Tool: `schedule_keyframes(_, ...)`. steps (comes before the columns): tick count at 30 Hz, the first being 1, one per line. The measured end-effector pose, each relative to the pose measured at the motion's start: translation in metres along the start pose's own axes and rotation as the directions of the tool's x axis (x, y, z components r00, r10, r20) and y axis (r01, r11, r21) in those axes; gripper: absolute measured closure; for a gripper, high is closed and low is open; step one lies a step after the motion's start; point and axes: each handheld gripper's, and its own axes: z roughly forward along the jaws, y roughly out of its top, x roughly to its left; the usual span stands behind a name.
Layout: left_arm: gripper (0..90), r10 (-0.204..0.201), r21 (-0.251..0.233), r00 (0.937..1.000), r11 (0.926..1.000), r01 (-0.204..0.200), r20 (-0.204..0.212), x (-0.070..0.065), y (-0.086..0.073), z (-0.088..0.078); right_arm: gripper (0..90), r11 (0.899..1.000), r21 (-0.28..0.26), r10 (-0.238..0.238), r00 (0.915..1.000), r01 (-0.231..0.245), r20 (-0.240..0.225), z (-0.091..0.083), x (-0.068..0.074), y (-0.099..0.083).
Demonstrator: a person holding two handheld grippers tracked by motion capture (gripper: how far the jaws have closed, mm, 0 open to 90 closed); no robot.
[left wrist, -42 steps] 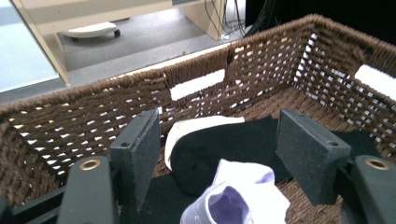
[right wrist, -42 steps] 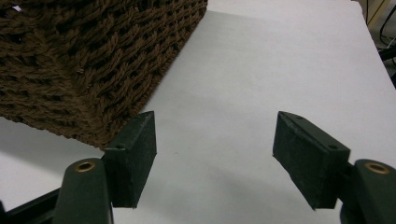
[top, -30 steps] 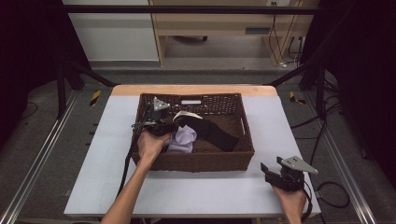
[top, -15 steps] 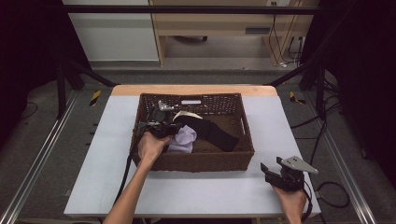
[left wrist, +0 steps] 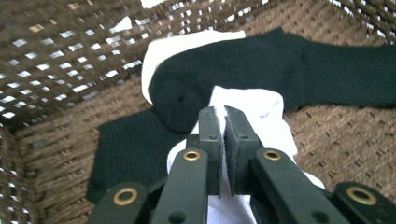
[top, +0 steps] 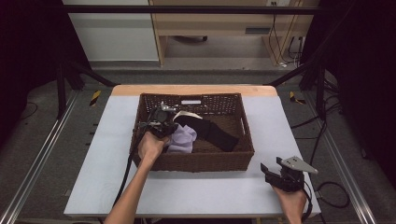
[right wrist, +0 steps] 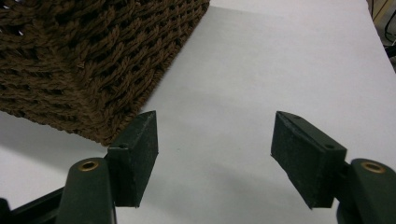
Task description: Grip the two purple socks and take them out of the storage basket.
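A brown wicker basket (top: 196, 161) stands mid-table. In it lie a pale lavender cloth (top: 183, 137), a long black sock (top: 212, 130) and a white cloth (top: 187, 114). My left gripper (top: 163, 126) reaches into the basket's left half. Its jaws have just been closing and now pinch a fold of the pale cloth (left wrist: 261, 107), so the left gripper (left wrist: 219, 112) is shut on it. The black sock (left wrist: 289, 65) lies just beyond the tips. My right gripper (top: 272, 167) rests open on the table at the front right, with nothing between its fingers (right wrist: 215, 135).
A second dark cloth (left wrist: 130, 149) lies flat on the basket floor under the left jaw. The basket's woven wall (left wrist: 56, 56) rises close on the left. The basket's front corner (right wrist: 84, 56) sits just ahead of the right gripper, with bare white table (right wrist: 280, 60) beyond.
The left gripper has shifted slightly toward the pale cloth and its jaws have closed on it. The right gripper has stayed where it was.
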Motion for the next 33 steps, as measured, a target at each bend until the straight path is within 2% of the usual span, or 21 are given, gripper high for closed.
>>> schedule_keyframes(1,85.8,0.000,0.000,1.0000,1.0000,0.000,0.000,0.000,0.000,0.000,32.0,1.000,0.000,0.002,1.0000,-0.002,0.001,0.000,0.000,0.000)
schedule_keyframes(2,85.9,0.010,-0.031,0.9999,0.9995,-0.010,-0.009,0.000,0.000,-0.003,32.0,1.000,0.000,0.003,1.0000,-0.003,0.000,0.000,0.000,0.000)
schedule_keyframes(4,86.0,0.018,-0.049,0.9998,0.9986,-0.018,-0.011,-0.001,0.000,-0.005,32.0,1.000,0.000,0.003,1.0000,-0.003,0.001,0.000,0.000,0.000)
schedule_keyframes(5,86.1,0.019,-0.088,0.9997,0.9959,-0.020,-0.012,-0.002,0.000,-0.008,32.0,1.000,0.000,0.001,1.0000,-0.001,0.001,0.000,0.000,0.000)
schedule_keyframes(6,86.1,0.019,-0.088,0.9997,0.9959,-0.020,-0.012,-0.002,0.000,-0.008,32.0,1.000,-0.001,0.003,1.0000,-0.003,0.003,0.000,0.000,0.000)
schedule_keyframes(7,86.1,0.035,-0.144,0.9990,0.9889,-0.038,-0.026,-0.003,0.000,-0.014,32.0,1.000,-0.001,0.005,1.0000,-0.005,0.003,-0.001,0.000,0.000)
schedule_keyframes(8,86.1,0.034,-0.174,0.9990,0.9840,-0.038,-0.028,-0.002,0.000,-0.018,32.0,1.000,-0.002,0.005,1.0000,-0.005,0.004,-0.001,-0.001,0.000)
schedule_keyframes(11,86.2,0.013,-0.227,0.9994,0.9737,-0.020,-0.031,0.000,0.002,-0.025,32.1,1.000,-0.001,0.005,1.0000,-0.005,0.005,0.000,-0.001,0.000)
schedule_keyframes(12,86.3,0.013,-0.227,0.9994,0.9737,-0.020,-0.031,0.000,0.002,-0.025,32.1,1.000,-0.001,0.006,1.0000,-0.006,0.006,0.000,-0.001,0.000)
schedule_keyframes(16,86.6,-0.035,-0.324,0.9994,0.9456,0.032,-0.004,0.006,0.004,-0.043,32.3,1.000,-0.001,0.005,1.0000,-0.005,0.006,0.000,-0.001,0.000)
schedule_keyframes(17,86.6,-0.035,-0.324,0.9994,0.9456,0.032,-0.004,0.006,0.004,-0.043,32.3,1.000,-0.001,0.005,1.0000,-0.005,0.006,0.000,-0.001,0.000)
schedule_keyframes(18,86.6,-0.042,-0.353,0.9991,0.9347,0.040,0.002,0.007,0.005,-0.051,32.4,1.000,-0.001,0.005,1.0000,-0.005,0.007,0.000,-0.001,0.000)
schedule_keyframes(20,86.6,-0.041,-0.373,0.9991,0.9267,0.042,0.009,0.007,0.006,-0.059,32.4,1.000,-0.001,0.005,1.0000,-0.005,0.007,0.000,-0.001,0.000)
schedule_keyframes(21,86.6,-0.041,-0.373,0.9991,0.9267,0.042,0.009,0.007,0.006,-0.059,32.4,1.000,-0.001,0.005,1.0000,-0.005,0.007,0.000,-0.001,0.000)
schedule_keyframes(22,86.6,-0.037,-0.395,0.9991,0.9177,0.042,0.018,0.006,0.007,-0.066,32.5,1.000,-0.001,0.004,1.0000,-0.004,0.007,0.000,-0.001,0.000)
schedule_keyframes(24,86.6,-0.035,-0.399,0.9991,0.9158,0.042,0.025,0.005,0.008,-0.069,32.5,1.000,-0.001,0.005,1.0000,-0.005,0.008,0.000,-0.001,0.000)
schedule_keyframes(25,86.6,-0.028,-0.412,0.9991,0.9105,0.039,0.034,0.003,0.008,-0.074,32.5,1.000,-0.001,0.006,0.9999,-0.006,0.008,-0.001,-0.001,0.000)
schedule_keyframes(29,86.6,0.001,-0.434,0.9977,0.9005,0.029,0.068,-0.002,0.007,-0.089,32.6,1.000,-0.002,0.004,0.9999,-0.004,0.011,-0.001,-0.001,0.000)
schedule_keyframes(30,86.5,0.015,-0.449,0.9963,0.8932,0.025,0.085,-0.005,0.005,-0.098,32.6,1.000,-0.002,0.004,0.9999,-0.004,0.010,-0.001,-0.001,0.000)
schedule_keyframes(31,86.5,0.015,-0.449,0.9963,0.8932,0.025,0.085,-0.005,0.005,-0.098,32.6,1.000,-0.002,0.004,0.9999,-0.004,0.010,-0.001,-0.001,0.000)
schedule_keyframes(33,86.6,0.034,-0.459,0.9953,0.8884,0.011,0.090,-0.008,0.003,-0.106,32.6,1.000,-0.003,0.003,0.9999,-0.003,0.012,-0.001,-0.001,0.000)
